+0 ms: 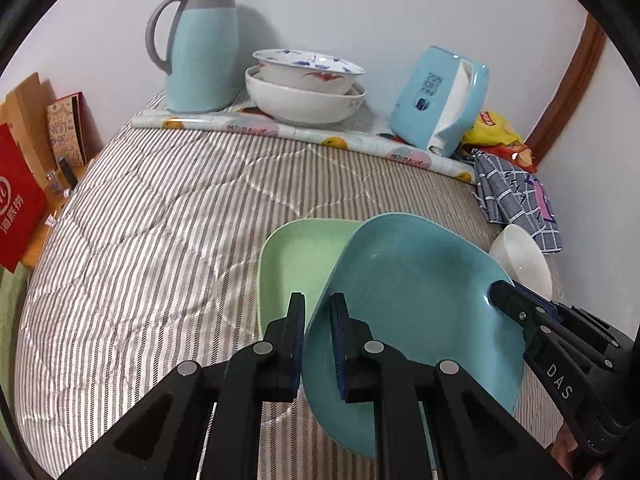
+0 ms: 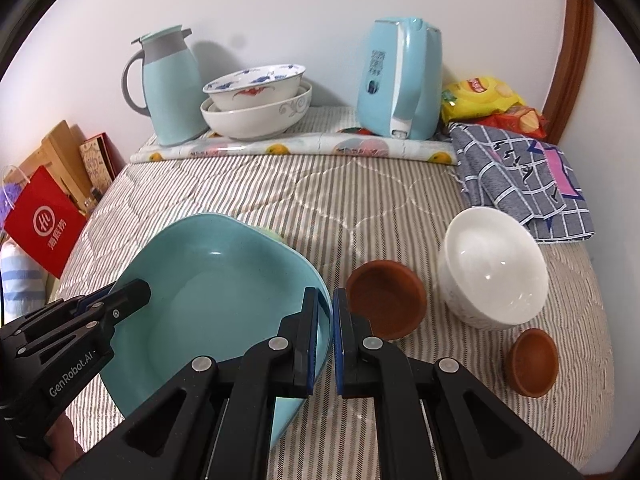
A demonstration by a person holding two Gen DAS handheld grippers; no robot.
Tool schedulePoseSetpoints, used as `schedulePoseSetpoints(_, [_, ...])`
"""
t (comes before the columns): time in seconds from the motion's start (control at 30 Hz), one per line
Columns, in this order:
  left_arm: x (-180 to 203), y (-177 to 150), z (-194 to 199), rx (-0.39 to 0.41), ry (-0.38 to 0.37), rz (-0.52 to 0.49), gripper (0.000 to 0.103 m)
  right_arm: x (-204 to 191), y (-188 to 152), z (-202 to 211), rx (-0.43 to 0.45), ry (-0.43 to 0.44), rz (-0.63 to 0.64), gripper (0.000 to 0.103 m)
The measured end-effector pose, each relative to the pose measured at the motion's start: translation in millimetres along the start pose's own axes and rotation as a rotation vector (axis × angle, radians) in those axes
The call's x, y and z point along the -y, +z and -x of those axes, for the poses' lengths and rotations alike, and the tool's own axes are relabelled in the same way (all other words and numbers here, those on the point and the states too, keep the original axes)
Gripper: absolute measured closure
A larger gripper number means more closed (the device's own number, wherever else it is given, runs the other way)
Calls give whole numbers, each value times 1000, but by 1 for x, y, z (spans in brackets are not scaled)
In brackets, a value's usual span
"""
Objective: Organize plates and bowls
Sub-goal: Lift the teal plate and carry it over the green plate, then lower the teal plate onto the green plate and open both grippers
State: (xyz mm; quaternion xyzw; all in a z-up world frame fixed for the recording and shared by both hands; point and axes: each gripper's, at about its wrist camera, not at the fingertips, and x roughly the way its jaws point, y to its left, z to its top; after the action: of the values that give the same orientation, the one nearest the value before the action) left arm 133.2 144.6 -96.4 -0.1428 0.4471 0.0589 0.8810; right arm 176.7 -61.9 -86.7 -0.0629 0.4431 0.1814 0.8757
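Gripping opposite rims of a blue plate (image 1: 412,292), both hand-held grippers hold the dish tilted above a striped quilted surface (image 1: 160,240). The left gripper (image 1: 318,344) has its fingers pinched across the plate's left edge, one pad (image 1: 296,340) outside and one inside the rim; the right gripper (image 2: 326,344) is likewise clamped on the plate's right edge, its fingers nearly closed over the thin rim. Seen from the left wrist camera, a green plate (image 1: 292,264) lies on the quilt directly under and behind the blue one, partly covered by it. Just to the right of the blue plate sits a brown bowl (image 2: 386,298), and beside that a white bowl (image 2: 494,266) tipped toward the camera, with a smaller brown bowl (image 2: 532,362) near the quilt's right edge. Further back, on a fruit-print mat (image 2: 296,148) along the white wall, a painted bowl (image 2: 256,86) is nested inside a larger white bowl (image 2: 256,118), flanked by a pale blue thermos jug (image 2: 170,84) on the left and a blue electric kettle (image 2: 400,78) on the right. A checked cloth (image 2: 520,176) and yellow snack packets (image 2: 480,96) lie at far right; a red bag (image 2: 44,220) stands at far left.
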Motion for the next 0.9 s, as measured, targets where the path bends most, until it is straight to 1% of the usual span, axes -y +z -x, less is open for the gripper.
schedulePoseSetpoints(0.33, [-15,-3,-16,-43,37,28,90,-12,-5,-27,-61,22,33,96])
schedulePoseSetpoints(0.9, [-25,5,-40,-74,54,40,90,-23,7,-54,-100,17,65,96])
